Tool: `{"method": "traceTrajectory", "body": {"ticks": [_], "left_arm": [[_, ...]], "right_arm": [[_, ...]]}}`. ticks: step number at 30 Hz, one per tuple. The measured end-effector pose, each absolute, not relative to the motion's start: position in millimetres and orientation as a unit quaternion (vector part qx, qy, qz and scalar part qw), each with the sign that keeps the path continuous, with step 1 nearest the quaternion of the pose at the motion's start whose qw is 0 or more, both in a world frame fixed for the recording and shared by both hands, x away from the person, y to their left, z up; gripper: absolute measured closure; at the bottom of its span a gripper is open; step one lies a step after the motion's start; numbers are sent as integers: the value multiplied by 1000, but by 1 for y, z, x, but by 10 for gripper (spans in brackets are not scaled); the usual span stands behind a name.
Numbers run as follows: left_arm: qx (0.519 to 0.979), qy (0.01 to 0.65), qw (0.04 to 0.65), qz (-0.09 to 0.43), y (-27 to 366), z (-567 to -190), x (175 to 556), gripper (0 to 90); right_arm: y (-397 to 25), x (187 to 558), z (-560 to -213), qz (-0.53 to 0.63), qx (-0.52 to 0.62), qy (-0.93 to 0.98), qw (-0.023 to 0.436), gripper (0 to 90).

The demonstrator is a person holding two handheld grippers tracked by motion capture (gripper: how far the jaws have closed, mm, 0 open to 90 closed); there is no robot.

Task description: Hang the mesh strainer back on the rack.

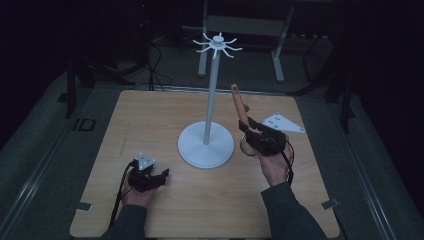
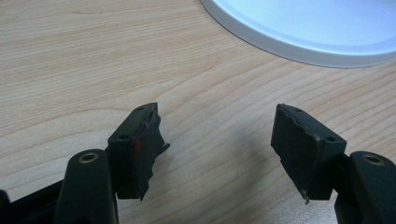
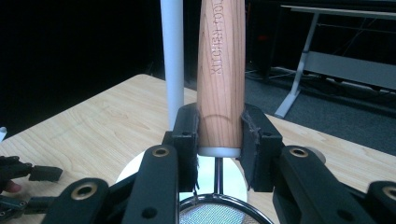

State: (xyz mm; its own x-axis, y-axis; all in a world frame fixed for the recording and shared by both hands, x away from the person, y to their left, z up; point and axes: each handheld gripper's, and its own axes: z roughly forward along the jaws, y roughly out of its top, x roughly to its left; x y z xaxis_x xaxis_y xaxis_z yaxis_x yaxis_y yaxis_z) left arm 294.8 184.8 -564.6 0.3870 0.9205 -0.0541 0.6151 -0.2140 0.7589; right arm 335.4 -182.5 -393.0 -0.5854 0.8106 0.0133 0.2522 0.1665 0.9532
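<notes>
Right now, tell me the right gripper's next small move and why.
Probably lift the strainer toward the hooks: the right gripper is shut on its wooden handle beside the stand, well below them. The left gripper rests open on the table.

Handle text: we read "KITCHEN TOOL" stamped lengthwise along the wooden handle, just above where the right gripper jaws clamp it.

One white hook stand, one wooden-handled strainer, two grippers.
</notes>
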Motion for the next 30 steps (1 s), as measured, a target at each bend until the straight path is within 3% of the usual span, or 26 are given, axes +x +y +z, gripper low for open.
{"method": "traceTrajectory", "body": {"ticks": [30], "left_arm": [[750, 512, 362, 212, 185, -564, 295, 333]], "right_arm": [[-183, 335, -382, 549, 366, 705, 261, 699]]}}
